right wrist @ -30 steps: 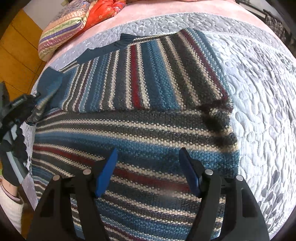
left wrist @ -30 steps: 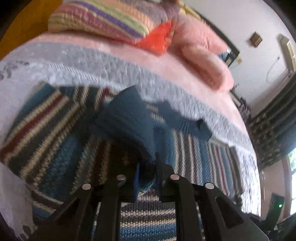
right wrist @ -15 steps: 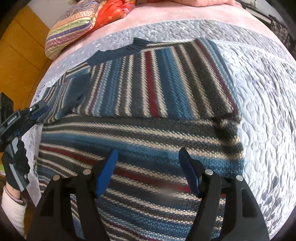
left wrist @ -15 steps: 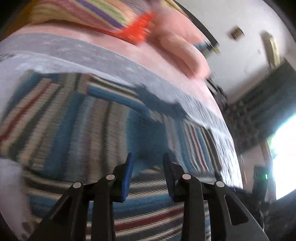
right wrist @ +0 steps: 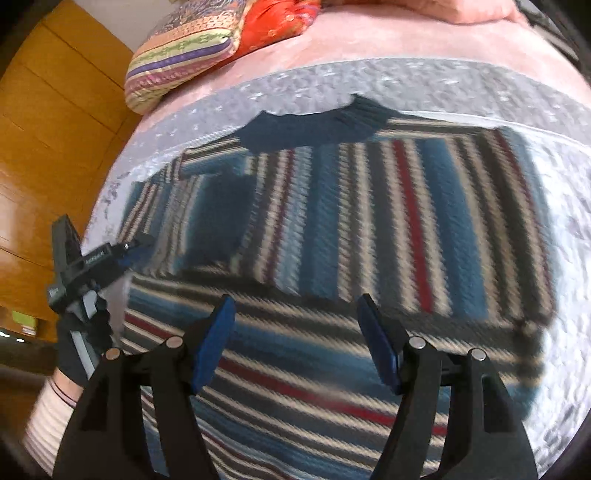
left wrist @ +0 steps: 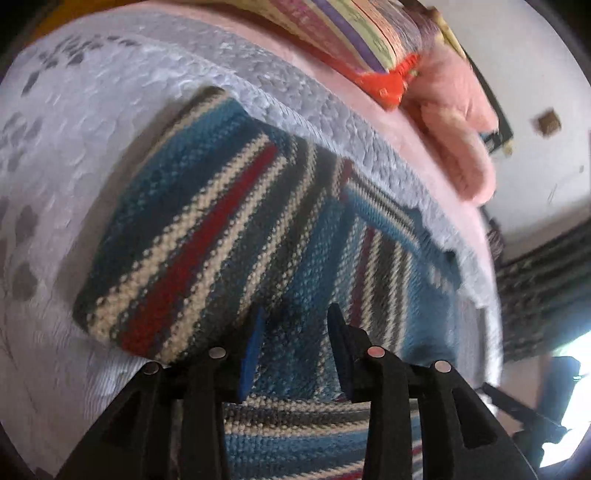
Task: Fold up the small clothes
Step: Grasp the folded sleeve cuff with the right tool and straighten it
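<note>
A striped knit sweater (right wrist: pixel 369 221) in blue, grey, cream and red lies flat on the grey quilt (right wrist: pixel 406 81), its dark blue collar (right wrist: pixel 314 125) at the far side. One sleeve (right wrist: pixel 207 214) lies folded in over the body at the left. In the left wrist view that folded sleeve (left wrist: pixel 207 229) fills the middle. My left gripper (left wrist: pixel 295 332) hovers open just over the sweater, holding nothing. It also shows at the sweater's left edge as the left gripper (right wrist: pixel 136 247), held by a gloved hand (right wrist: pixel 81 343). My right gripper (right wrist: pixel 295 310) stands wide open above the near hem, empty.
A striped pillow (right wrist: pixel 177 55) and an orange cushion (right wrist: pixel 273 22) lie at the head of the pink bed, with pink pillows (left wrist: pixel 458 140) beside them. A wooden wardrobe (right wrist: pixel 44 147) stands left of the bed. Dark curtains (left wrist: pixel 546 295) and a bright window are on the right.
My left gripper let go of the sleeve's blue cuff, opened, and drew back to the sweater's left edge. The sleeve now lies across the body. The right gripper stayed open and rose slightly.
</note>
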Motion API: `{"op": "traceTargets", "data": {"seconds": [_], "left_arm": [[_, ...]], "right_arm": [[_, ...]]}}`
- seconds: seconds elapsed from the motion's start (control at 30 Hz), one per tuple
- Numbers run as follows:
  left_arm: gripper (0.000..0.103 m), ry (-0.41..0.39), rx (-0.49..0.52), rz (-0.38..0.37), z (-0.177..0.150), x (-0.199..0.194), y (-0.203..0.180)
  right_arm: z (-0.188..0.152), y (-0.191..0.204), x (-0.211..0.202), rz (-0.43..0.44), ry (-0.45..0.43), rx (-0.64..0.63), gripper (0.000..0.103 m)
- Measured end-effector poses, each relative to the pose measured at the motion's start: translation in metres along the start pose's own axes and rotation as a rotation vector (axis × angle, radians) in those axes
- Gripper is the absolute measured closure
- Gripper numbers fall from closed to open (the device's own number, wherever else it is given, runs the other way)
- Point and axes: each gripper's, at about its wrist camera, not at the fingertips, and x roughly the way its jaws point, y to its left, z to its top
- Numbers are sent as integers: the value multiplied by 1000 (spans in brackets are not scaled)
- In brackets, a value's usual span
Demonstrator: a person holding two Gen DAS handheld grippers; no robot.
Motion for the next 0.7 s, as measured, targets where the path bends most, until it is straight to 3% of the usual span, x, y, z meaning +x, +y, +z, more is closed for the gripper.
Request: {"op": "traceTargets", "data": {"seconds": [0.2, 0.4, 0.5, 0.63, 0.7], "left_arm": [[67, -104, 69, 42, -1, -46, -9], [65, -168, 56, 54, 1, -82, 0], [64, -171, 70, 62, 1, -89, 0], [64, -161, 90, 82, -3, -92, -1], [64, -161, 99, 87, -4, -92, -2]], "right_arm": [[26, 27, 29, 46, 33, -22, 35], [40, 47, 70, 67, 101, -15, 48], [43, 55, 84, 96, 123, -9, 56], [46, 61, 94, 76, 139, -9, 80], [46, 60, 90, 110, 135, 8, 83]]}}
